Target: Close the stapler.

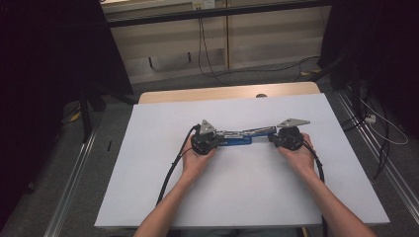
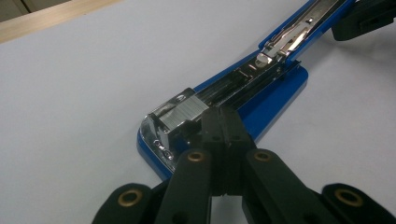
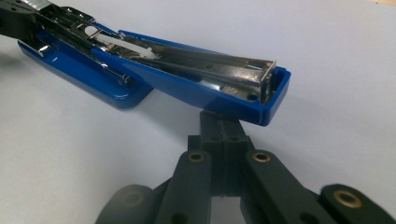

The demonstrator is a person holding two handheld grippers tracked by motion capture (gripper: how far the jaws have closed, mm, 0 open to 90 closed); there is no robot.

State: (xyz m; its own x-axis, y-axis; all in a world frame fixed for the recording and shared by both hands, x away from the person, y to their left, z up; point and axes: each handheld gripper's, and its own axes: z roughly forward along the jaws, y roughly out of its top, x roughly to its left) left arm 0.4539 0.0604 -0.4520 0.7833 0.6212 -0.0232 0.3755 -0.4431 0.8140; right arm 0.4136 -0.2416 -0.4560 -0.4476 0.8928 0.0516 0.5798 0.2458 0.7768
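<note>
Stapler [image 1: 242, 137] sits dead centre on the white table [image 1: 148, 187], flipped wide open so the blue base lies flat and the top arm stretches out toward 3 o'clock. Nearest to me are the person's forearms coming in from 6 o'clock, each hand wrapped round a tool. The left gripper [image 2: 223, 122] has its jaws pressed together with nothing between them, tips resting right at the staple strip [image 2: 183, 115] in the open magazine. The right gripper [image 3: 223, 128] is closed up empty too, its tips tucked just under the free end of the blue top arm [image 3: 201, 88].

My guess on handling: it's a stiff lump of metal and hard plastic — not fragile, moderate weight, but glossy, so slippery under hard pads. The hinge is the catch; grab one half and the other swings. I'd pinch the blue arm across its long sides near the tip, or pin the base down flat. The staples look like the delicate bit — that strip could snap or slide out.

Further off, at 12 o'clock, cables [image 1: 202, 49] hang by the wooden panelling.
</note>
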